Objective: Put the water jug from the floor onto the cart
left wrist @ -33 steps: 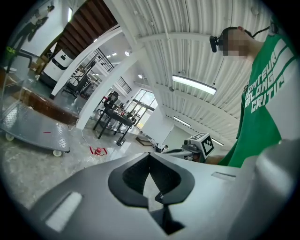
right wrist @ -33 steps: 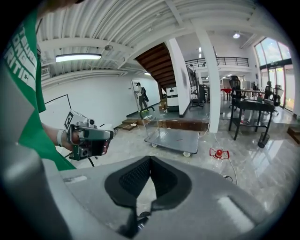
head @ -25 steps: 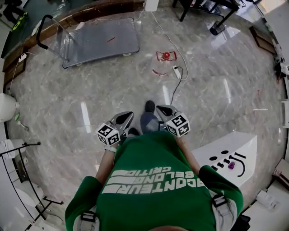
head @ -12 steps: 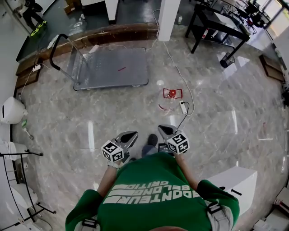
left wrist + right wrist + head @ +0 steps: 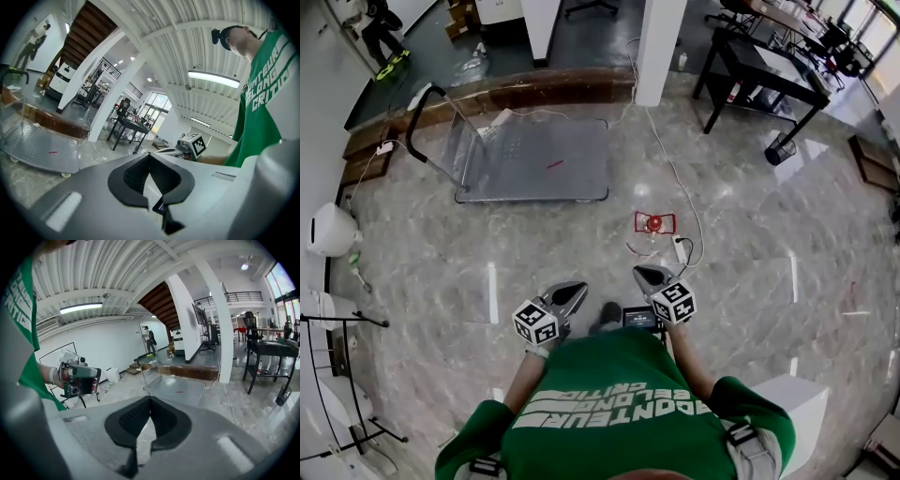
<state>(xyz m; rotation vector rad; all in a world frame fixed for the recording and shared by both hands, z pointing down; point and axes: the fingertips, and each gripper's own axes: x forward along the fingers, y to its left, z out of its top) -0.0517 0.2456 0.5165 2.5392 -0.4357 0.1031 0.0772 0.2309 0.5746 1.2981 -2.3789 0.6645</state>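
The water jug shows from above as a clear body with a red cap and red handle. It stands on the marble floor just ahead of my right gripper. The cart is a grey flat platform with a black push handle, and it stands further ahead to the left. My left gripper is held level beside the right one, both in front of my body. Both are shut and empty. The cart's platform also shows in the left gripper view and the right gripper view. Neither gripper view shows the jug.
A white power strip with a long cable lies right beside the jug. A white pillar and a black table stand behind. A white unit and a black wire rack stand along the left.
I have walked forward, so the cart and the jug have come closer and sit lower in the head view. Both grippers stay shut and side by side.
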